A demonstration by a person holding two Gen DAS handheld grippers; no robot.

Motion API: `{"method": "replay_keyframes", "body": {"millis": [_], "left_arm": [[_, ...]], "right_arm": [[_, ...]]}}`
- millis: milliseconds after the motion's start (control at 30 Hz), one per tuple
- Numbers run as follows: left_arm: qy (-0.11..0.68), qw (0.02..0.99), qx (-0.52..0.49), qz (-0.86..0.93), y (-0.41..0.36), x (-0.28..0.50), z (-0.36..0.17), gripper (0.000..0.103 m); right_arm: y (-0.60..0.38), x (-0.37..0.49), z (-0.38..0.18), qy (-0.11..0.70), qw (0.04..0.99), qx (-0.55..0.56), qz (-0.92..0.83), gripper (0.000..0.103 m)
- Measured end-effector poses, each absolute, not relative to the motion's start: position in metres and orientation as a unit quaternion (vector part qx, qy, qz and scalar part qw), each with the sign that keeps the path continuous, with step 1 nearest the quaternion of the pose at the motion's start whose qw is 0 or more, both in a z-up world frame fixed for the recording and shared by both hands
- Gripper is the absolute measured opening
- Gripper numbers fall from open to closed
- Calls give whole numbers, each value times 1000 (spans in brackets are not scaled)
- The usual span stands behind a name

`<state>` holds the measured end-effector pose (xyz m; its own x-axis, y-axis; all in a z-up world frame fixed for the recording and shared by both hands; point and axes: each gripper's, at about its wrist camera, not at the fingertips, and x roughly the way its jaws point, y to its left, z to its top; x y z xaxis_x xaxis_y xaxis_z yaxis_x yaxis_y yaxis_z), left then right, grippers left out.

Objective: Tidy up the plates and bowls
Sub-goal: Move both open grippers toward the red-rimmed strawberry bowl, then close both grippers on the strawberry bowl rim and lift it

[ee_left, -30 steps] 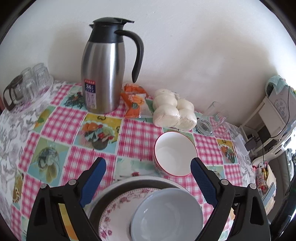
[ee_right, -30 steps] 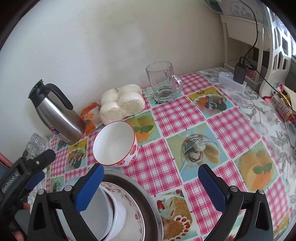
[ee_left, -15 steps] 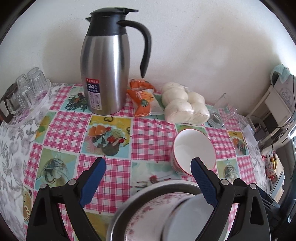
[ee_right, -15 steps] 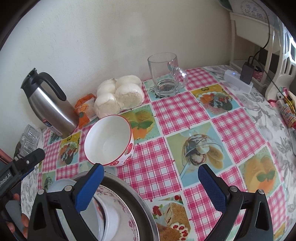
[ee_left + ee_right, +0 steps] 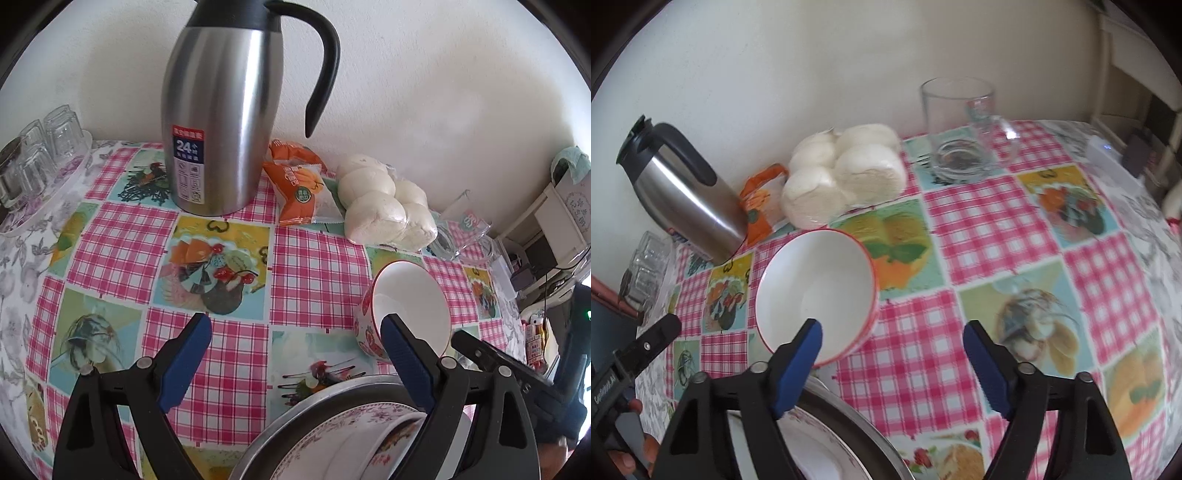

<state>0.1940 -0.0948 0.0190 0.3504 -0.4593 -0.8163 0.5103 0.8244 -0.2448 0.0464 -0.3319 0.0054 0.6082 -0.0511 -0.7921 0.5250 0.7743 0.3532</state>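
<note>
The red-rimmed bowl [image 5: 816, 291] stands alone on the surface [image 5: 990, 221], apart from the stack in the metal tray [image 5: 314, 406]. The right claw [image 5: 892, 360] is closing, one finger over the rim, likely to move it. The left claw [image 5: 295, 360] gapes, empty.

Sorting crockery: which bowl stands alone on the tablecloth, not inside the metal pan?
The red-rimmed bowl, white inside, stands alone on the tablecloth before the steamed buns; the other bowl sits in the metal pan.

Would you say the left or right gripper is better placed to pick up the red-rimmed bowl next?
Right. The right gripper is closing with one finger already over the red-rimmed bowl; the left gripper faces bare tablecloth.
</note>
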Motion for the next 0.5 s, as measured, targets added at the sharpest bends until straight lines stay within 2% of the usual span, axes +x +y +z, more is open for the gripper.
{"method": "replay_keyframes", "body": {"millis": [133,200,333,500], "left_arm": [[492,817,29,-300,-98,198,14,93],[495,814,31,-304,-100,201,10,92],[505,805,34,-310,-106,205,3,78],[509,796,39,-326,-117,204,-3,75]], "right_arm": [[-336,65,-4,432,842,281,-162,57],[-339,72,-9,443,839,273,-157,52],[-344,83,-19,460,832,275,-142,39],[-345,95,-26,471,828,282,-113,25]]}}
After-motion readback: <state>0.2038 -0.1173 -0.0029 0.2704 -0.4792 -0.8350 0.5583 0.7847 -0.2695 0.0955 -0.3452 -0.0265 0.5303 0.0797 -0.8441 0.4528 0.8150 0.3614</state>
